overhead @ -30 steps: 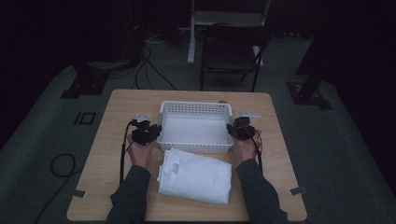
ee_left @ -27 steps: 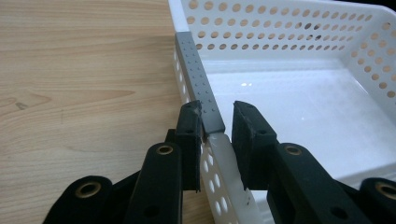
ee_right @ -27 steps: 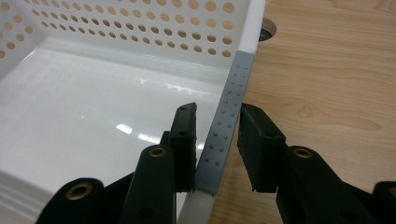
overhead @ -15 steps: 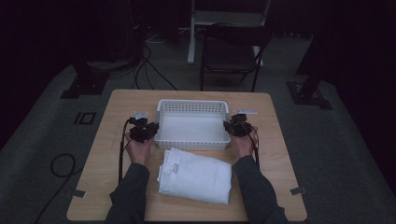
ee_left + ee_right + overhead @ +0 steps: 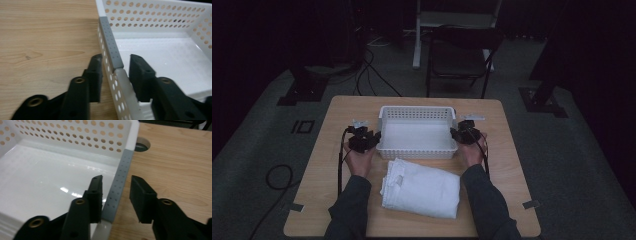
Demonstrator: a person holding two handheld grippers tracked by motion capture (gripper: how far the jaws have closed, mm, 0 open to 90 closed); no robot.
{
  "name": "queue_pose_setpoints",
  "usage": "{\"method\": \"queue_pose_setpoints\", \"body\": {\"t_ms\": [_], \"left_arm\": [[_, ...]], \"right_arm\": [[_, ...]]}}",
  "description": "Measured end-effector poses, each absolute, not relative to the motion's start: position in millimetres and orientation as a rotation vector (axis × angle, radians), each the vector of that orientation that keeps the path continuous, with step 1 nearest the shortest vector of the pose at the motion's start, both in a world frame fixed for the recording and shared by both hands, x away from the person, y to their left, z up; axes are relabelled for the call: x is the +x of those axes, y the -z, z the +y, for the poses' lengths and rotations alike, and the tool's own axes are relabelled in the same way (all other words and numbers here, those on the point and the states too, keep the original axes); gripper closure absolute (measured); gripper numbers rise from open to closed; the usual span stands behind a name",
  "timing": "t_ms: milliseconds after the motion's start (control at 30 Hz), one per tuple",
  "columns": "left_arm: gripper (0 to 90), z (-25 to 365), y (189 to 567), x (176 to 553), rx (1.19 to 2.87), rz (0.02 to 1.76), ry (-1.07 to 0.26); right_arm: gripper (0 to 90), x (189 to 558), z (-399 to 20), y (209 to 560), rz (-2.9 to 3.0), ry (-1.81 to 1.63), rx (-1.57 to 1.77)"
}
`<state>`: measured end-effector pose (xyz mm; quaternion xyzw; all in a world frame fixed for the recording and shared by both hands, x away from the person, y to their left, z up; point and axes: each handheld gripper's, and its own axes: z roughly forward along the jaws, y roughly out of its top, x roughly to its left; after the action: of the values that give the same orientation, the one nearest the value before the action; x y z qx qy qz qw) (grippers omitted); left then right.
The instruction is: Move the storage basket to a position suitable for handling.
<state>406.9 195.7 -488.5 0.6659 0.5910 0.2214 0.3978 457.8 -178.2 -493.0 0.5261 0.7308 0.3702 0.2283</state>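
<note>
I have the white perforated basket point(image 5: 417, 131) sitting mid-desk point(image 5: 327, 200), toward the far edge, with a folded white towel point(image 5: 422, 189) just in front of it. My left gripper point(image 5: 113, 67) straddles the basket's left wall: its jaws have just been opening, and there is a clear gap on the inner side, so the pads no longer press the rim. My right gripper point(image 5: 116, 187) straddles the right wall, at the grey strip point(image 5: 120, 182) on the rim; it too has just been opening, with the outer jaw standing well off. From the high view both grippers are dark lumps and I cannot read their jaws there. The desk's near corners are cut off by my sleeves point(image 5: 349, 210).
</note>
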Motion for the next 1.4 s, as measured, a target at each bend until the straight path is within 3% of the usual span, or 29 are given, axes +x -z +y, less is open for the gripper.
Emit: {"method": "queue_pose_setpoints", "body": {"t_ms": [133, 233, 700, 900, 1400], "left_arm": [[48.2, 200, 485, 390, 1.682, 1.468, -0.592], [45.6, 202, 485, 380, 1.700, 1.443, -0.597], [44.3, 181, 489, 328, 1.752, 1.318, -0.546], [40.8, 171, 487, 301, 1.783, 1.257, -0.592], [44.2, 156, 503, 254, 1.906, 1.188, -0.570]], "right_arm": [[57.5, 440, -187, 486, 1.983, -1.051, 1.405], [55.8, 423, -195, 482, 1.988, -1.070, 1.379], [46.1, 345, -204, 479, 2.171, -1.130, 1.268], [44.7, 316, -212, 488, 2.184, -1.158, 1.260], [42.4, 237, -202, 517, 2.271, -1.191, 1.198]]}}
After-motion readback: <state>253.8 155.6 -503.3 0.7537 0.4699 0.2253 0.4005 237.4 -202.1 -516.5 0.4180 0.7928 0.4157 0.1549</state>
